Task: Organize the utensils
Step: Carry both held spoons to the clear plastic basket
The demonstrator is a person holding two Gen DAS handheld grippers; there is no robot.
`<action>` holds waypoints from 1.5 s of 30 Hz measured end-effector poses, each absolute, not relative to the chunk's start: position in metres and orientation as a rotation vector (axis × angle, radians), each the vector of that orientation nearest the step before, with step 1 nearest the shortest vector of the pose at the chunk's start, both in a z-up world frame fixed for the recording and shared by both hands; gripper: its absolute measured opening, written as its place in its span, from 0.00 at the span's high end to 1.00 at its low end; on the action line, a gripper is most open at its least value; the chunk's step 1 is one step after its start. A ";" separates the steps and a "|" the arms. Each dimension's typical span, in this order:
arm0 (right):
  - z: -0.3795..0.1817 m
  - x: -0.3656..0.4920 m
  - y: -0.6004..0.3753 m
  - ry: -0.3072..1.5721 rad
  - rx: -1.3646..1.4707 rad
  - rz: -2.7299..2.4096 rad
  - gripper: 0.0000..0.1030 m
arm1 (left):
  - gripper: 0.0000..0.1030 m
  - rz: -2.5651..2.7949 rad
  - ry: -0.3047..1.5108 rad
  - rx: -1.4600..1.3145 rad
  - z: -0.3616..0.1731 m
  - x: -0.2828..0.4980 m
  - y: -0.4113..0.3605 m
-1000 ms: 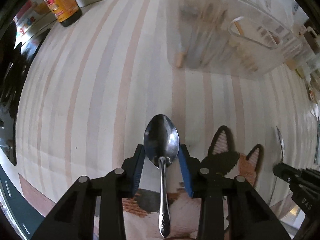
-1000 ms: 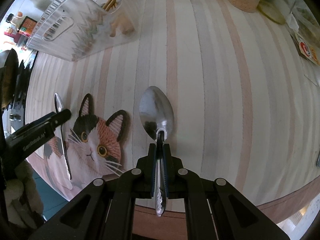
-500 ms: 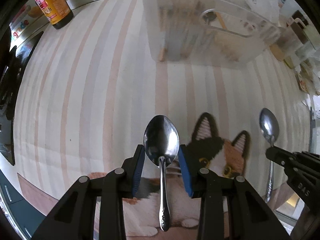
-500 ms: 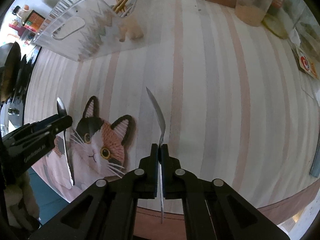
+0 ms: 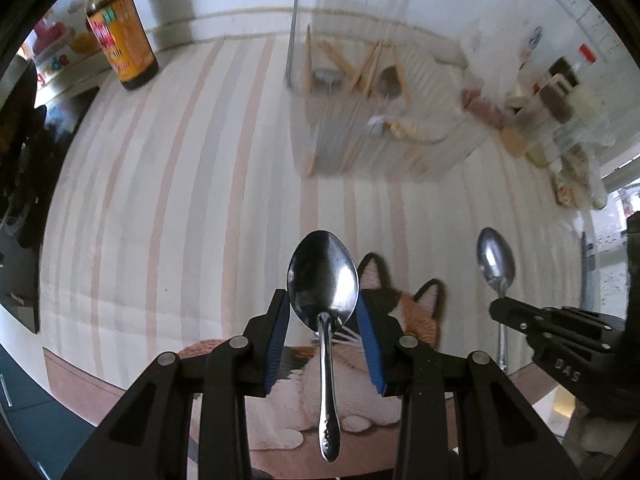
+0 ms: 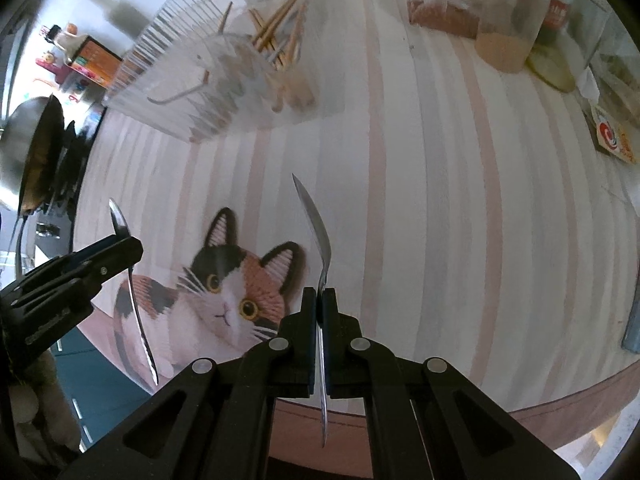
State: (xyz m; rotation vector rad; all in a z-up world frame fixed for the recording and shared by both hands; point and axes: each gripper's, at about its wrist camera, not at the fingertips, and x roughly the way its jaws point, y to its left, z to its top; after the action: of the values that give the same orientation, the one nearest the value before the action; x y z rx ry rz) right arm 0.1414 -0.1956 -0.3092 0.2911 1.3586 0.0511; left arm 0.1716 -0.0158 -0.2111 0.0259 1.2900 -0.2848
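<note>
My left gripper [image 5: 323, 304] is shut on a steel spoon [image 5: 322, 272], its blue pads against the bowl's sides, held above the striped tablecloth [image 5: 180, 200]. My right gripper [image 6: 319, 300] is shut on a second steel spoon [image 6: 316, 224], seen edge-on, pinched at the neck. The left view shows this spoon [image 5: 495, 258] and the right gripper [image 5: 520, 316] at right. The right view shows the left gripper [image 6: 116, 248] and its spoon [image 6: 138, 312] at left. A clear plastic utensil holder [image 5: 380, 120] with chopsticks and cutlery stands ahead; it also shows in the right view [image 6: 224, 76].
A cat picture [image 6: 232, 288] is printed on the cloth below both grippers. A brown sauce bottle [image 5: 120, 40] stands at the far left. Jars and packets [image 5: 552, 120] crowd the far right. A pan [image 6: 36, 152] sits beyond the table's left edge.
Both grippers have risen and tilted up with their spoons, so the holder looks farther off. The right spoon has turned from face-up to edge-on.
</note>
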 end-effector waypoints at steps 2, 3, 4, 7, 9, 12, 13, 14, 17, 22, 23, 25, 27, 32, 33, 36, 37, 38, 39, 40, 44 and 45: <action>-0.300 0.140 -0.195 1.343 0.297 0.057 0.98 | 0.70 -0.292 1.267 0.022 -0.207 0.168 -0.015; -0.295 0.139 -0.195 1.333 0.300 0.060 0.98 | 0.70 -0.293 1.246 0.020 -0.199 0.167 -0.014; -0.288 0.141 -0.199 1.320 0.303 0.065 0.98 | 0.70 -0.294 1.233 0.020 -0.193 0.166 -0.014; -0.271 0.142 -0.200 1.289 0.313 0.071 0.98 | 0.70 -0.293 1.182 0.010 -0.167 0.166 -0.011; -0.259 0.146 -0.203 1.263 0.318 0.071 0.98 | 0.70 -0.292 1.149 0.002 -0.155 0.169 -0.013; -0.241 0.154 -0.206 1.225 0.326 0.069 0.98 | 0.70 -0.296 1.116 -0.001 -0.143 0.181 -0.020; -0.235 0.158 -0.206 1.213 0.326 0.067 0.98 | 0.70 -0.297 1.106 -0.003 -0.139 0.186 -0.023; -0.228 0.162 -0.208 1.200 0.325 0.067 0.98 | 0.70 -0.300 1.099 -0.004 -0.135 0.190 -0.025; -0.207 0.175 -0.212 1.158 0.330 0.066 0.98 | 0.70 -0.305 1.071 -0.012 -0.119 0.203 -0.029; -0.171 0.203 -0.214 1.091 0.325 0.070 0.98 | 0.70 -0.313 1.032 -0.021 -0.098 0.231 -0.038; -0.164 0.211 -0.214 1.079 0.327 0.072 0.98 | 0.70 -0.315 1.029 -0.026 -0.094 0.242 -0.039; -0.157 0.225 -0.215 1.067 0.333 0.073 0.98 | 0.70 -0.314 1.030 -0.035 -0.091 0.258 -0.041; -0.152 0.244 -0.215 1.060 0.339 0.074 0.98 | 0.70 -0.308 1.040 -0.040 -0.091 0.279 -0.043; -0.154 0.290 -0.214 1.077 0.361 0.081 0.98 | 0.70 -0.286 1.095 -0.048 -0.104 0.333 -0.046; -0.157 0.300 -0.213 1.085 0.362 0.082 0.98 | 0.70 -0.283 1.108 -0.049 -0.109 0.342 -0.047; -0.168 0.325 -0.213 1.111 0.369 0.078 0.98 | 0.70 -0.271 1.158 -0.059 -0.126 0.367 -0.050; -0.173 0.333 -0.213 1.123 0.368 0.075 0.98 | 0.70 -0.271 1.176 -0.061 -0.131 0.373 -0.051; -0.178 0.341 -0.211 1.135 0.364 0.074 0.98 | 0.69 -0.270 1.196 -0.065 -0.136 0.378 -0.051; -0.184 0.348 -0.210 1.148 0.362 0.073 0.97 | 0.69 -0.269 1.218 -0.068 -0.142 0.384 -0.052; -0.189 0.353 -0.209 1.162 0.362 0.074 0.97 | 0.69 -0.269 1.238 -0.070 -0.147 0.388 -0.052; -0.211 0.373 -0.202 1.239 0.338 0.075 0.96 | 0.69 -0.248 1.248 -0.033 -0.156 0.393 -0.057; -0.213 0.376 -0.201 1.245 0.329 0.072 0.96 | 0.68 -0.235 1.252 -0.015 -0.158 0.393 -0.057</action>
State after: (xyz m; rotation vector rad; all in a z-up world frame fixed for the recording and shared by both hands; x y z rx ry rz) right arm 0.3755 -0.2010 -0.2134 0.3287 1.2451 0.0719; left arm 0.3928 -0.0574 -0.1580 -0.0146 1.2522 -0.2354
